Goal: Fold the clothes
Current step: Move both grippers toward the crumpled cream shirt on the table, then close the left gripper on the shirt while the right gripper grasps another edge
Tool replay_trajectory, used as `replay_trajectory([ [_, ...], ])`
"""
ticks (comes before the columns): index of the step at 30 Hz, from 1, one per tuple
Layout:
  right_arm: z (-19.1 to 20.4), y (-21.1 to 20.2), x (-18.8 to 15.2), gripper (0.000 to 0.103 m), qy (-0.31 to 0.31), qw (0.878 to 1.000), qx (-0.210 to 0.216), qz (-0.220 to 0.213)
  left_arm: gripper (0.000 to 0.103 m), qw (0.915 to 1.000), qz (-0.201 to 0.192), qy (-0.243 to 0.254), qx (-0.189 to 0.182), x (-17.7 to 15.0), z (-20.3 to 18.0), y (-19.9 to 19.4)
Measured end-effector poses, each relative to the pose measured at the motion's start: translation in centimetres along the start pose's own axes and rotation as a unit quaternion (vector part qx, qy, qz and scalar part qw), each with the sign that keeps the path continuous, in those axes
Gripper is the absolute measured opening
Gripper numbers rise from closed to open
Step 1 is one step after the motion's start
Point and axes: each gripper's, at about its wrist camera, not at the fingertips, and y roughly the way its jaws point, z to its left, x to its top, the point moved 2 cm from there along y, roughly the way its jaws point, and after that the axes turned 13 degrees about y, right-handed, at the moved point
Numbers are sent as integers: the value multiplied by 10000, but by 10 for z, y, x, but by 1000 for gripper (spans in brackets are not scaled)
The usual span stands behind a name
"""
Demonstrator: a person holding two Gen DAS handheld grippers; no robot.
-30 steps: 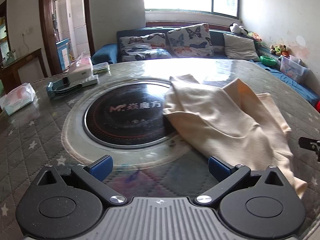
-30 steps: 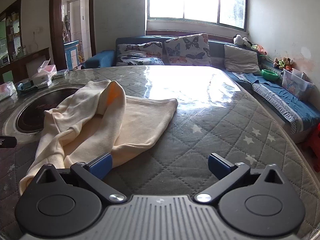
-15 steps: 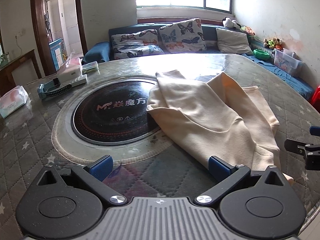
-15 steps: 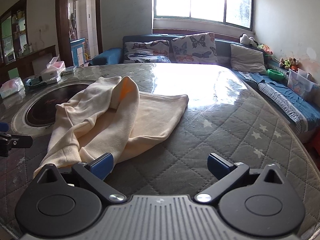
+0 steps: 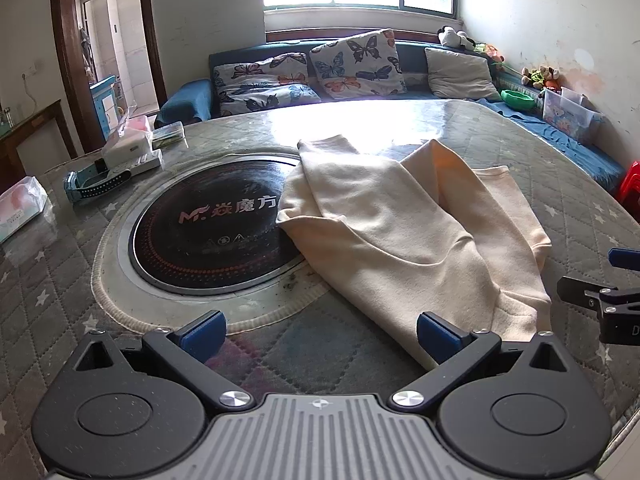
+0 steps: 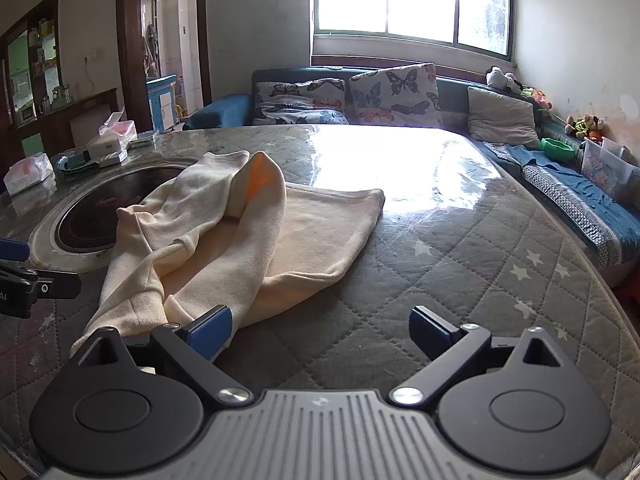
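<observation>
A cream garment [image 5: 404,236] lies crumpled on the round quilted table, partly over the black induction plate [image 5: 216,236]. It also shows in the right wrist view [image 6: 240,240], with one end bunched near the table's front edge. My left gripper [image 5: 320,330] is open and empty, its right finger just in front of the garment's near hem. My right gripper [image 6: 320,330] is open and empty, its left finger beside the garment's near end. Each gripper shows at the edge of the other's view.
A tissue pack [image 5: 20,208], a white box [image 5: 128,148] and a blue watch [image 5: 96,184] sit at the table's far left. A sofa with butterfly cushions [image 5: 356,64] stands behind the table. The quilted table cover [image 6: 460,260] stretches to the right.
Both grippers have drawn back and lowered a little toward the table's front edge, and come closer to each other. The garment has not moved.
</observation>
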Motion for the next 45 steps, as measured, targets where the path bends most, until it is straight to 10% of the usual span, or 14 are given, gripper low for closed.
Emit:
replay_trajectory([
  [35,6,31,29,103,-222,9997,-63,68,102,9976,-256,358,-531,63,-21,29],
  [45,-5,38,46,103,-164,9996,-218,-80,71,9951,-286,417,-853,100,-38,72],
])
